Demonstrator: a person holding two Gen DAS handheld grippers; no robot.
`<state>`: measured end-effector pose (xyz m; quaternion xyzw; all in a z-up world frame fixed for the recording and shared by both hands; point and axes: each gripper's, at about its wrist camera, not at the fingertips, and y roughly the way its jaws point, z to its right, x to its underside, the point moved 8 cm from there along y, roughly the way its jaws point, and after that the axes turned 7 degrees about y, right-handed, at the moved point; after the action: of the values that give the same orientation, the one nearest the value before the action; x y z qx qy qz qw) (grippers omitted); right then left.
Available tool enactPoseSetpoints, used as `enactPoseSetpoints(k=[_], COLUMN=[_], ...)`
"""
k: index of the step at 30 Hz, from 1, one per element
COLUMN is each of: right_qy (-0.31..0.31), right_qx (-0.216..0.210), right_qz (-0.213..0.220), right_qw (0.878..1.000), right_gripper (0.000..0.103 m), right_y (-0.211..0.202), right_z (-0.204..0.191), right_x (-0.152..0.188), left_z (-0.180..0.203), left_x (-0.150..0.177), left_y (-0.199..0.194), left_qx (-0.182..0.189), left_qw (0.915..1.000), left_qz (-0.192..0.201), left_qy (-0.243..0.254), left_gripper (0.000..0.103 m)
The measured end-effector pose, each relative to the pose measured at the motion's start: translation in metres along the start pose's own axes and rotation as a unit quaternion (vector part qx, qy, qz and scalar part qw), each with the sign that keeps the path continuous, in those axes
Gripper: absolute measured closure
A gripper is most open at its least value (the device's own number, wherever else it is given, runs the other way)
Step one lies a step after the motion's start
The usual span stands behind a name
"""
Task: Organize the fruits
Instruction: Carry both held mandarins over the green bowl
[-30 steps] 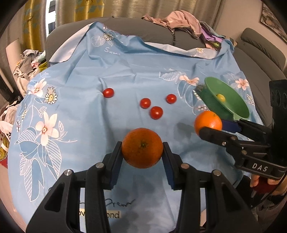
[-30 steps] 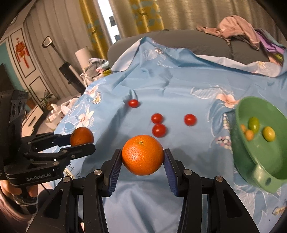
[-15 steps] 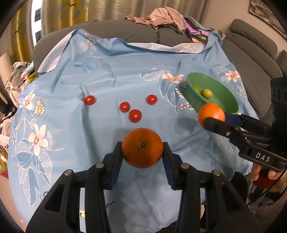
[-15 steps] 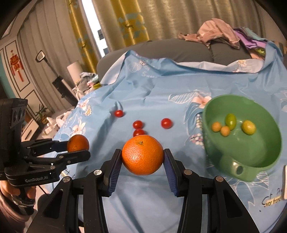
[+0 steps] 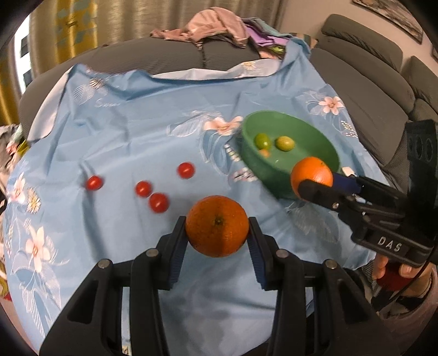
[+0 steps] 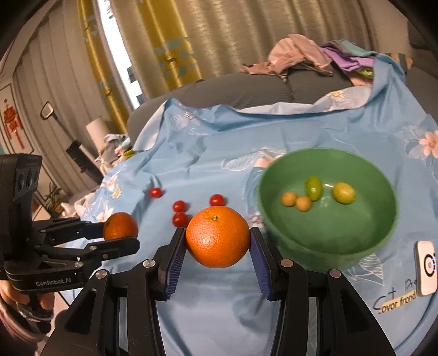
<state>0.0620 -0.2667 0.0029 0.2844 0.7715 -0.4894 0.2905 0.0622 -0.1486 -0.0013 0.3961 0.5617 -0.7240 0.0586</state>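
Note:
My left gripper is shut on an orange held above the blue cloth; it also shows in the right wrist view at the left. My right gripper is shut on a second orange, which appears in the left wrist view at the near rim of the green bowl. The bowl holds two green and two small orange fruits. Several cherry tomatoes lie on the cloth left of the bowl.
A flowered blue cloth covers a grey sofa. A pile of clothes lies on the sofa back. A small white device lies on the cloth right of the bowl. Curtains hang behind.
Both grippers have moved right toward the green bowl, each still holding its orange. The bowl now sits larger and closer in both views.

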Motion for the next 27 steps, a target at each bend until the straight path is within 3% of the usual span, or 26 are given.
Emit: enactPoseSetpoints(k=[16,27], right_qy=[0.044,0.064], right_qx=[0.050,0.068], right_qz=[0.023,0.029], right_qw=[0.997,0.995], right_gripper=[0.055,0.055], right_y=[-0.015,-0.013], right_z=[0.058,0.085], right_x=[-0.010,-0.013], left_z=[0.059,0.078], left_x=[-0.055,-0.077], left_y=[0.042,0.071], left_qx=[0.045,0.047], left_qw=[0.9966,0.9943], left_qz=[0.006,0.000], left_qy=[0.070,0.096], left_gripper=[0.061,0.061])
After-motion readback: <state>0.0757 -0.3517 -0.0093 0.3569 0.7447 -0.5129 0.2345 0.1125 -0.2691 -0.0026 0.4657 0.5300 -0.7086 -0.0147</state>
